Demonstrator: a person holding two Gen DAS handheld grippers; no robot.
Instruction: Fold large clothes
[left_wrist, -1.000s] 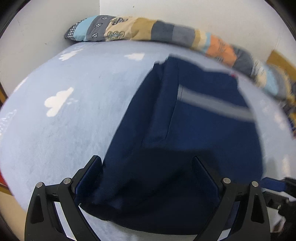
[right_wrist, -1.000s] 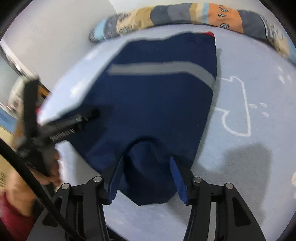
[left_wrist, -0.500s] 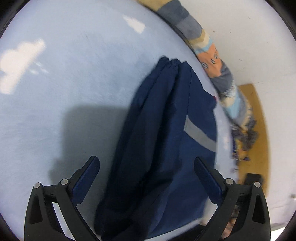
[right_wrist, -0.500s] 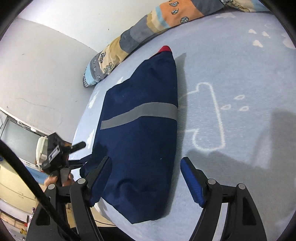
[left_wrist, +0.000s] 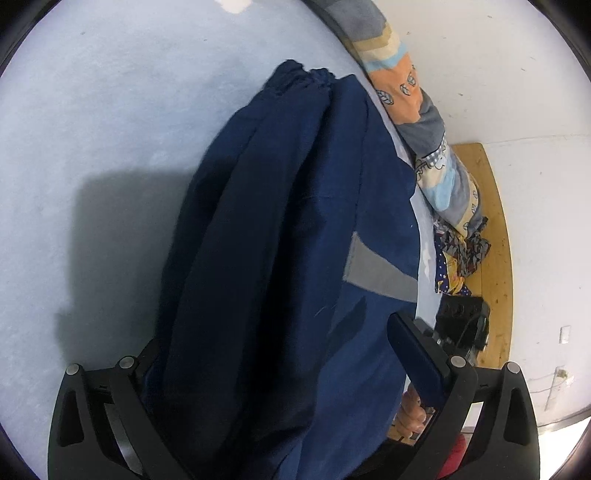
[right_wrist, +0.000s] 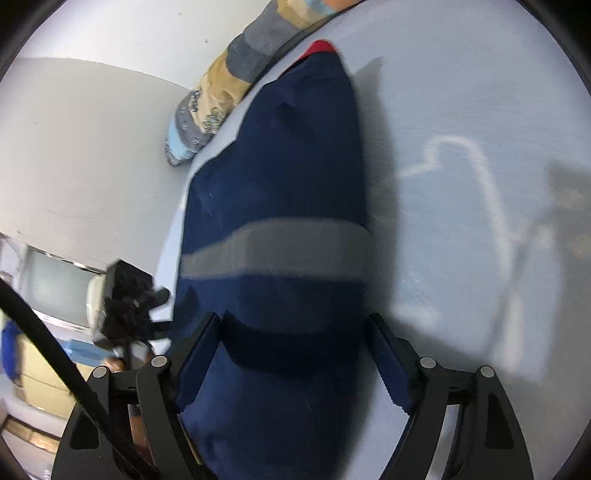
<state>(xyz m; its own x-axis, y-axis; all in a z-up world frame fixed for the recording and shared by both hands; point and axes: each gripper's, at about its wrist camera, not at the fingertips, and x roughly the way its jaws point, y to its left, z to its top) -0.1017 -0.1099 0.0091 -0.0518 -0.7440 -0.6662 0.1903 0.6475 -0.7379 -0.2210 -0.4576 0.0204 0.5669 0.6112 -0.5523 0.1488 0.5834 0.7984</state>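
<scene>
On the pale blue bed (left_wrist: 92, 166) the navy garment (left_wrist: 295, 240) lay doubled; we judged folds remained. Left gripper (left_wrist: 280, 373) and right gripper (right_wrist: 295, 354) both gaped, gripping nothing.

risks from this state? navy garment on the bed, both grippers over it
1. Both gripper jaws stand wide with the navy garment loose between them, so closing could pinch several layers and drag the fold.
2. The garment's edge by the gray stripe sits near the blue sheet border; a tug may slide it off.
</scene>
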